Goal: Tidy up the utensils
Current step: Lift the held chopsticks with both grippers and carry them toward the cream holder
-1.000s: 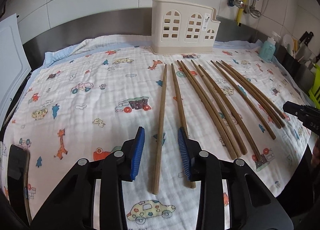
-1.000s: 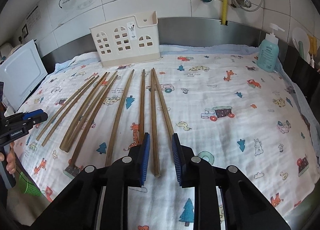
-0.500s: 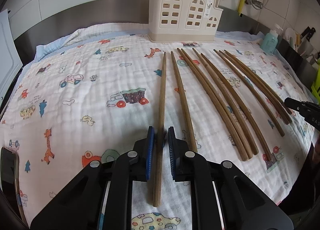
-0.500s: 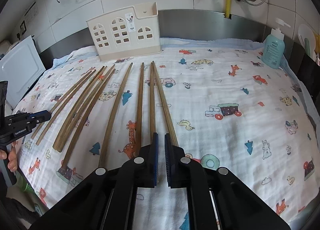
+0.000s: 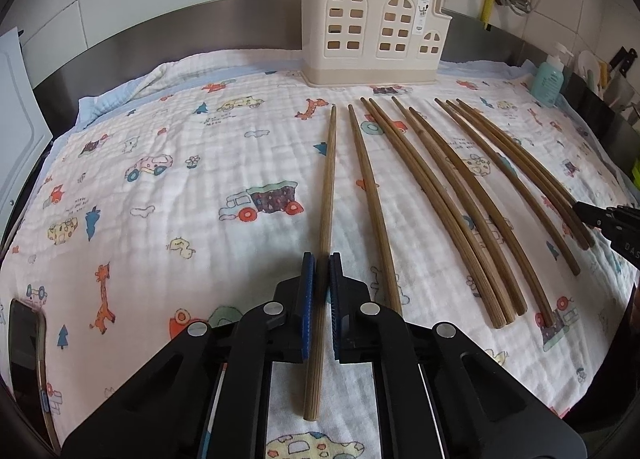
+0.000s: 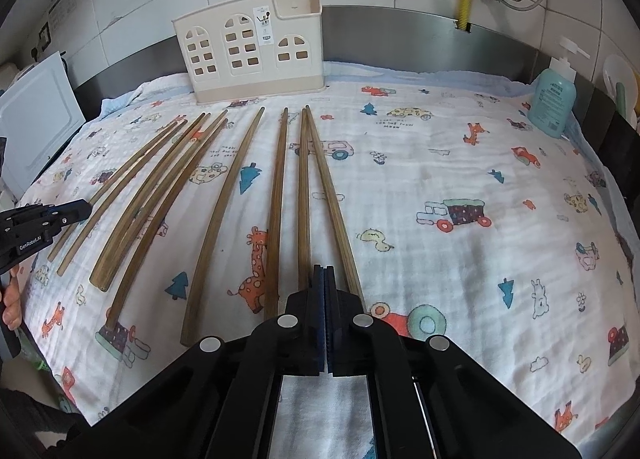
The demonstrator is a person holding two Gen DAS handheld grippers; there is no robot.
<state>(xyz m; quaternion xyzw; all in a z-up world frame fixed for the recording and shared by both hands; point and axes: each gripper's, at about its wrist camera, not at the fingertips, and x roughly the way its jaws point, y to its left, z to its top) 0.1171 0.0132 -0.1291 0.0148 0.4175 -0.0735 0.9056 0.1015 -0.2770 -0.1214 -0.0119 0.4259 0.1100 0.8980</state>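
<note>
Several long brown wooden chopsticks lie side by side on a cartoon-print cloth (image 5: 160, 187). My left gripper (image 5: 322, 263) is shut on the leftmost chopstick (image 5: 328, 187), which runs between its blue pads toward the cream utensil holder (image 5: 372, 39). In the right wrist view my right gripper (image 6: 324, 273) is shut with its blue pads together, just over the near ends of two chopsticks (image 6: 304, 195); nothing shows between the pads. The holder (image 6: 248, 55) stands at the back by the wall.
A teal soap bottle (image 6: 554, 99) stands at the back right. A white board (image 6: 36, 123) leans at the left edge. A dark phone (image 5: 24, 343) lies at the cloth's near left. The other gripper shows at the frame edge (image 5: 612, 219).
Both grippers went from open to shut over the last second. The left one closed on the leftmost chopstick and moved forward along it. The right one closed over the near chopstick ends.
</note>
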